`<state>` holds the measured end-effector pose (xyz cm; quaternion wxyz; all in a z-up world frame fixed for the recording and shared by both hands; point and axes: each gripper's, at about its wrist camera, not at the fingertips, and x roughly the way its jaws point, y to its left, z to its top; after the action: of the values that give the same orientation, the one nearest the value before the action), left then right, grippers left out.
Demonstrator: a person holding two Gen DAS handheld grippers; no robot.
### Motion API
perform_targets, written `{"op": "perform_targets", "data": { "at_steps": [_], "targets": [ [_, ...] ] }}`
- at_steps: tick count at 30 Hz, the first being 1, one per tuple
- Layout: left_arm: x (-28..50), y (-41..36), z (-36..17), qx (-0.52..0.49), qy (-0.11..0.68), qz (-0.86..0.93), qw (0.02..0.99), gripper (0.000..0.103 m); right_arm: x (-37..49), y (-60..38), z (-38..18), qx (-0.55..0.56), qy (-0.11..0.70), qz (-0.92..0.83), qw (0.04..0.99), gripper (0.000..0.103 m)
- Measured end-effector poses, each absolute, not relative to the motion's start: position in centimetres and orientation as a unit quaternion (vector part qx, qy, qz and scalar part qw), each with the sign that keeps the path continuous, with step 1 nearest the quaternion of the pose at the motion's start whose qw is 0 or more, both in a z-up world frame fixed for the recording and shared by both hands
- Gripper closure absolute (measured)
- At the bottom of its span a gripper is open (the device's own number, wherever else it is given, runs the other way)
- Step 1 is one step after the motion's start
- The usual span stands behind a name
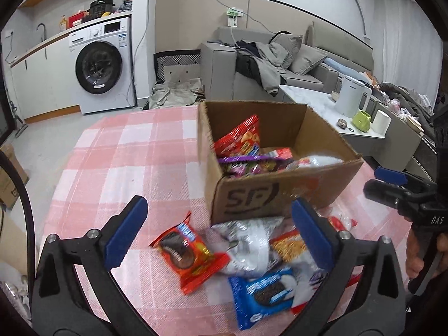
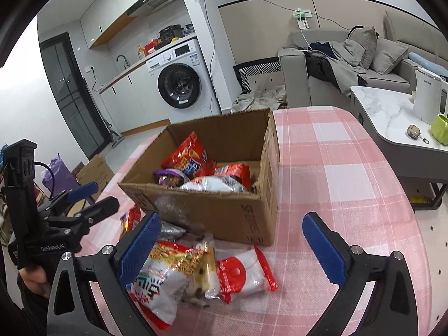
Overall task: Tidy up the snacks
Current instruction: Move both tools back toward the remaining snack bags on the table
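You hold two claws over a table covered with a pink checked cloth (image 1: 112,151). In the left wrist view your left claw (image 1: 219,231) fills the bottom of the frame, its blue pads spread wide and holding nothing. Between and just below those pads lie loose snacks: a red cookie packet (image 1: 186,254) at lower centre, a blue cookie packet (image 1: 263,294) to its lower right, and a silver bag (image 1: 246,245) between them, touching the box front. The open cardboard box (image 1: 266,193) sits at centre right of that frame, several snack bags already inside. In the right wrist view your right claw (image 2: 231,247) is also spread wide and empty, low in the frame. Beneath it, at lower centre, lie a noodle bag (image 2: 165,274) and a white packet with a red circle (image 2: 243,274), both on the cloth just in front of the box.
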<state>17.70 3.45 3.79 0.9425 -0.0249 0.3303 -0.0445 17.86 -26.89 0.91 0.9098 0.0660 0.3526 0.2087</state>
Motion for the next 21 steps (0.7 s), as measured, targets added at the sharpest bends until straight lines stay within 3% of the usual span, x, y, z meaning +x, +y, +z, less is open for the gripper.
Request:
{"op": "perform_targets", "data": {
  "at_steps": [21],
  "targets": [
    [17.4,5.9,0.5,-0.014,0.376,-0.007,0.927,0.001,19.1,-29.5,-3.0,0.020,0.421,0.183,0.888,0.001]
  ]
}}
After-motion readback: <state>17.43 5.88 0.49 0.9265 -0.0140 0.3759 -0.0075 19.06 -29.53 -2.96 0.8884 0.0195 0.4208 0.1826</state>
